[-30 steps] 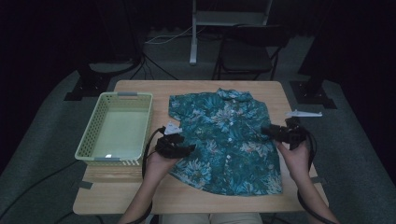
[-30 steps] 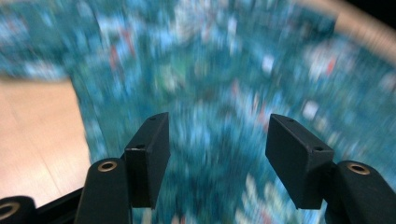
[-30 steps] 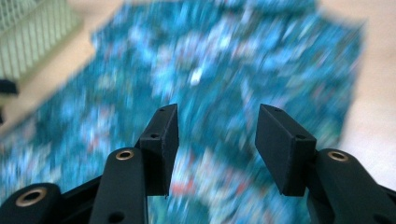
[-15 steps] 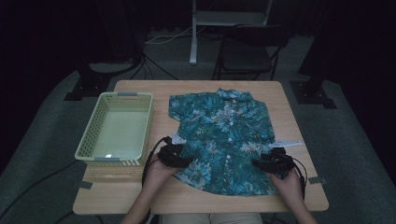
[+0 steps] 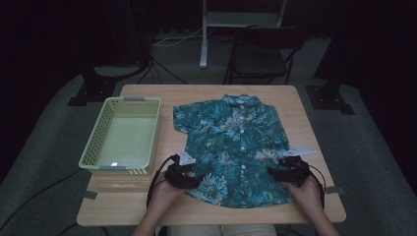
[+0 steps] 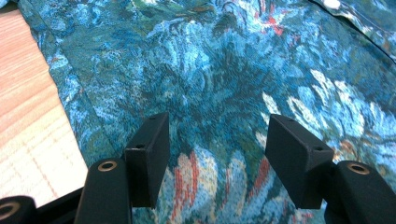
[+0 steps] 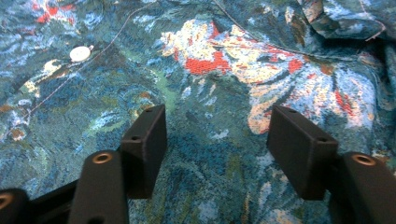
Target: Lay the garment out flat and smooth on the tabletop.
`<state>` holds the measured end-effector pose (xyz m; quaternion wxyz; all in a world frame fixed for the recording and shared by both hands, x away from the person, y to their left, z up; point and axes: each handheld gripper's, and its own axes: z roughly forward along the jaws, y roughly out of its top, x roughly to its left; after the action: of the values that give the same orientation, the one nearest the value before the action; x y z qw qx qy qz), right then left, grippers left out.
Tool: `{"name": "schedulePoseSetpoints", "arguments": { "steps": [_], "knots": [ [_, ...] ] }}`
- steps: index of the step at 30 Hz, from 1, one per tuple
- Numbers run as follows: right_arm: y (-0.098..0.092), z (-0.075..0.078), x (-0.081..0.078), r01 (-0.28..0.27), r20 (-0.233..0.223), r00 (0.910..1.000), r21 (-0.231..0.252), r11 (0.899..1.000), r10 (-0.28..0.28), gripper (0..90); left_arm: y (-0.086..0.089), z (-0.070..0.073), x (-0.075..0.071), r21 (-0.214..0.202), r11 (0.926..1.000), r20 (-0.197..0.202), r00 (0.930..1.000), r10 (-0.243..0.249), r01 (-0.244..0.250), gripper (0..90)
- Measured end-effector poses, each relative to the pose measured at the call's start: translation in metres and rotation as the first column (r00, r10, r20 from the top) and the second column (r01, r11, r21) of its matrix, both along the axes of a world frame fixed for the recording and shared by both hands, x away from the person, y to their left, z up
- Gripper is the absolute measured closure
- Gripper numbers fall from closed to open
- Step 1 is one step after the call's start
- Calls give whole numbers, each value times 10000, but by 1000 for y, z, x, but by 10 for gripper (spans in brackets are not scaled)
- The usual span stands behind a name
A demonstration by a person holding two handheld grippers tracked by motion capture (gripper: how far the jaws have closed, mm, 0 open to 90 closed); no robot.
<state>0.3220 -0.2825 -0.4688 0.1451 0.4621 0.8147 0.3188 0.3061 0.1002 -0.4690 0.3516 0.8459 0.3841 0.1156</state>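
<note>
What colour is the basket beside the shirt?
Pale green basket, best seen in the high view.

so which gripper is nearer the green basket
Left. The left gripper sits at the shirt's near left edge, just off the green basket's near right corner. The right gripper is over the shirt's far side, with the whole shirt between it and the basket.

You have nothing to read here: no words, labels, brands or numbers stand on the teal floral-print short-sleeved shirt (image 5: 235,147), on the pale green perforated plastic basket (image 5: 100,139) to its left, or on the light wooden table (image 5: 206,93).
</note>
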Motion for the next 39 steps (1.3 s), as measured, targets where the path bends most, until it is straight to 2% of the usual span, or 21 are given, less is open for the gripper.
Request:
{"name": "schedulePoseSetpoints", "arguments": {
  "steps": [3,9,11,12,13,14,16,17,19,22,24,26,28,29,30,31,32,34,35,37,39],
  "knots": [
    [6,-1,-3,-122,239,9996,-420,9990,132,332,0,-1,-6,61,10000,130,9999,34,-35,411],
    [4,-1,-3,-146,203,9997,-374,9992,154,326,1,-2,-13,37,9998,319,9993,-200,199,411],
    [4,0,-3,-125,109,9999,-448,9989,130,326,4,-2,-12,-291,9992,325,9991,-258,267,399],
    [5,1,-3,-148,21,9999,-521,9985,149,325,6,-3,-13,-652,9970,475,9981,-386,417,366],
    [5,2,-3,-119,-12,9999,-569,9983,119,325,9,-3,-14,-1126,9927,576,9977,-371,434,359],
    [4,3,-3,-118,34,9999,-544,9984,120,326,14,-2,-15,-1727,9837,723,9966,-384,505,355],
    [1,7,-2,-53,-7,10000,-285,9996,53,327,23,0,-18,-2787,9582,1189,9924,-333,655,311],
    [-1,8,0,-6,-27,10000,-134,9999,5,327,27,1,-20,-3021,9499,1535,9875,-344,801,311],
    [-5,13,4,139,5,9999,6,9999,-139,330,33,3,-25,-3041,9490,2243,9744,-131,828,311],
    [-9,25,14,245,91,9997,222,9995,-247,329,42,6,-29,-3186,9438,2534,9673,-49,882,310],
    [-11,34,23,381,95,9992,421,9984,-386,329,48,5,-32,-3255,9412,2604,9655,-25,902,310],
    [-12,45,33,426,163,9989,585,9974,-436,336,53,3,-36,-3386,9357,2791,9603,-2,986,310],
    [-13,55,45,479,249,9985,650,9967,-496,354,55,2,-37,-3391,9352,2819,9594,-30,1026,310],
    [-13,59,51,526,226,9983,717,9960,-544,354,59,0,-40,-3516,9291,2896,9571,-86,1147,310],
    [-12,62,58,520,150,9985,824,9952,-534,355,61,-1,-41,-3482,9313,2861,9582,-27,1066,310],
    [-11,65,64,518,78,9986,900,9946,-528,363,63,-2,-41,-3541,9291,2766,9610,-49,1067,310],
    [-9,67,70,524,28,9986,875,9948,-529,373,65,-4,-42,-3582,9273,2760,9611,-60,1086,308],
    [-4,68,83,412,-139,9991,740,9964,-402,378,68,-6,-44,-3499,9316,2712,9625,-2,988,287],
    [-1,68,89,414,-221,9990,649,9970,-400,388,69,-6,-45,-3607,9270,2675,9635,-31,1031,287],
    [4,66,101,356,-393,9987,433,9984,-339,393,72,-6,-47,-3604,9272,2770,9609,24,1016,287],
    [9,63,113,365,-597,9976,274,9990,-348,407,73,-6,-49,-3687,9229,2857,9583,-12,1110,287]
  ]
}}
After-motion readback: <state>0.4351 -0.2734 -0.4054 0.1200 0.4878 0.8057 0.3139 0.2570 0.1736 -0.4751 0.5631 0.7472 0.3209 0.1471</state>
